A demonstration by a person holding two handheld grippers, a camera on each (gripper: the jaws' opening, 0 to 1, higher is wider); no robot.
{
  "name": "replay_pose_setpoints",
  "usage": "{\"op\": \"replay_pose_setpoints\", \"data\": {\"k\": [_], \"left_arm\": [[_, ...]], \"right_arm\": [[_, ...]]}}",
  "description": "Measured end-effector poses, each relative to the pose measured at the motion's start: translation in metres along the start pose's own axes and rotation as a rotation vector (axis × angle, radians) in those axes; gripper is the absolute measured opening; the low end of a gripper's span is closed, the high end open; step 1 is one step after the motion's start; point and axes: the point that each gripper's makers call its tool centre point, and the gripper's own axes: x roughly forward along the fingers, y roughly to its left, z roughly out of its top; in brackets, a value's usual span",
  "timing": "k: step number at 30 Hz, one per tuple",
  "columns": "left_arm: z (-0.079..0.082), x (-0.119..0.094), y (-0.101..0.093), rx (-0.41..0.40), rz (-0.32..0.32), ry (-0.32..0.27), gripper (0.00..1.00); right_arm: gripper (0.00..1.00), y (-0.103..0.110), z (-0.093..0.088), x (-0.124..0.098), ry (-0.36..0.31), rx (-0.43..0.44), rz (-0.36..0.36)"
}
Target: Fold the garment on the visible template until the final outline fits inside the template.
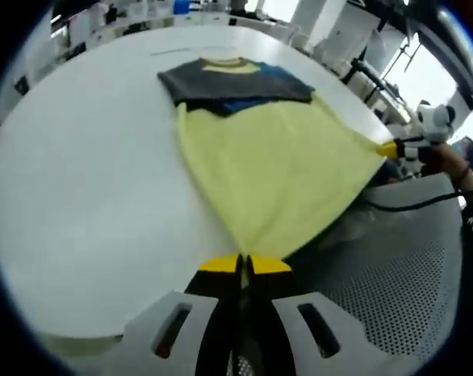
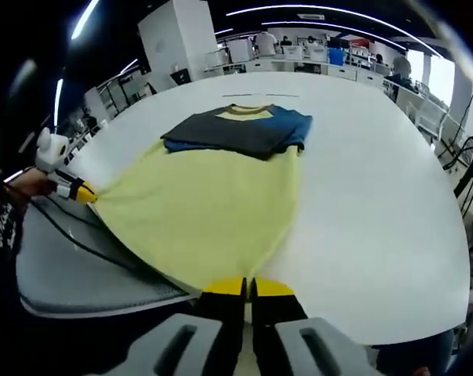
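A yellow T-shirt (image 1: pixel 272 168) lies stretched on a white round table (image 1: pixel 88 180), its dark grey and blue sleeves (image 1: pixel 232 82) folded across the chest at the far end. My left gripper (image 1: pixel 244 265) is shut on one corner of the hem at the near table edge. In the left gripper view the right gripper (image 1: pixel 393 147) pinches the other hem corner. From the right gripper view the shirt (image 2: pixel 201 207) runs away from my right gripper (image 2: pixel 248 286), shut on its hem corner, and the left gripper (image 2: pixel 81 192) holds the far corner at left. The hem is pulled taut between them.
A grey perforated surface (image 1: pixel 393 305) lies below the table edge, with a black cable (image 1: pixel 409 205) across it. A person's hand (image 1: pixel 448 160) holds the right gripper. White benches and equipment (image 2: pixel 299 51) stand beyond the table's far side.
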Motion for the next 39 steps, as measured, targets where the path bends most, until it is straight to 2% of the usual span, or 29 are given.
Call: {"op": "replay_pose_setpoints", "data": {"k": [4,10,19,24,39], "left_arm": [[0.009,-0.008,-0.001,0.01,-0.001,-0.013,0.0],[0.023,-0.014,0.005,0.009,-0.016,-0.026,0.0],[0.056,-0.031,0.008,0.024,-0.012,-0.089,0.0],[0.066,-0.037,0.007,0.053,-0.002,-0.104,0.0],[0.098,-0.051,0.005,0.073,0.008,-0.164,0.0]], "right_arm": [[0.0,0.002,0.009,-0.008,-0.019,-0.011,0.0],[0.0,0.001,0.017,-0.015,-0.013,0.0,0.001],[0.0,-0.001,0.035,-0.025,-0.028,-0.02,-0.004],[0.0,-0.002,0.047,-0.028,-0.043,-0.037,-0.005],[0.0,-0.008,0.089,-0.036,-0.093,-0.09,-0.009]]}}
